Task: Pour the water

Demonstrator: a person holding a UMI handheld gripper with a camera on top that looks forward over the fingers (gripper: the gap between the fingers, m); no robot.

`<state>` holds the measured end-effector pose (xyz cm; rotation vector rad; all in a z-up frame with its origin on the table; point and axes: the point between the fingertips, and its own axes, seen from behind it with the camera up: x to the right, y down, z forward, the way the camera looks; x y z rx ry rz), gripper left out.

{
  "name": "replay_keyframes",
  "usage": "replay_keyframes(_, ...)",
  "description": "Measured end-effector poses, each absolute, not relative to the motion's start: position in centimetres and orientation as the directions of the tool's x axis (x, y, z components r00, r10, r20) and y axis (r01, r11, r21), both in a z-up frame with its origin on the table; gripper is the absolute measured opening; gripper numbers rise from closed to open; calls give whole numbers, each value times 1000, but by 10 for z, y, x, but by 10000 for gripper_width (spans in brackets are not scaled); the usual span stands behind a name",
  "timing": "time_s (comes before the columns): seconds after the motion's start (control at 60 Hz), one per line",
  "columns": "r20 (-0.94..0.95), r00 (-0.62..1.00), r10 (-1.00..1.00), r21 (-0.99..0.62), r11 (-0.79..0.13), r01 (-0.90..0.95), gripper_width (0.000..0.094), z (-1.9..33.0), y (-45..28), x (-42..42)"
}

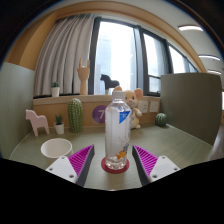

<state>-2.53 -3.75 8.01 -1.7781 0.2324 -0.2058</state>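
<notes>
Gripper view: hand-held gripper (115,168) released, plastic bottle (118,128) standing between fingers mid-bench. You likely find it light, thin-walled, slippery; grip mid-label. Bowl (56,148) toward bench's left edge.

Bottle (118,127) label: txt unreadable.

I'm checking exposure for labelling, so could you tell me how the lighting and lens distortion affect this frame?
Gripper view: the window behind is blown out, backlighting the clear bottle standing between the open gripper fingers; the table and pink bowl remain readable; wide-angle distortion bends the window frame and sill into curves.
</notes>
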Motion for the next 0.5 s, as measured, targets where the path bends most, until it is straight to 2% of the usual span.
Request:
replay_keyframes(0.167,49,978,-203,-964,-266,-7,768,68,-88,-64)
replay_keyframes(0.333,79,989,-125,-953,-299,38,781,72,-132,-109)
replay_keyframes(0.5,54,998,7,-959,-278,54,781,95,-161,-167)
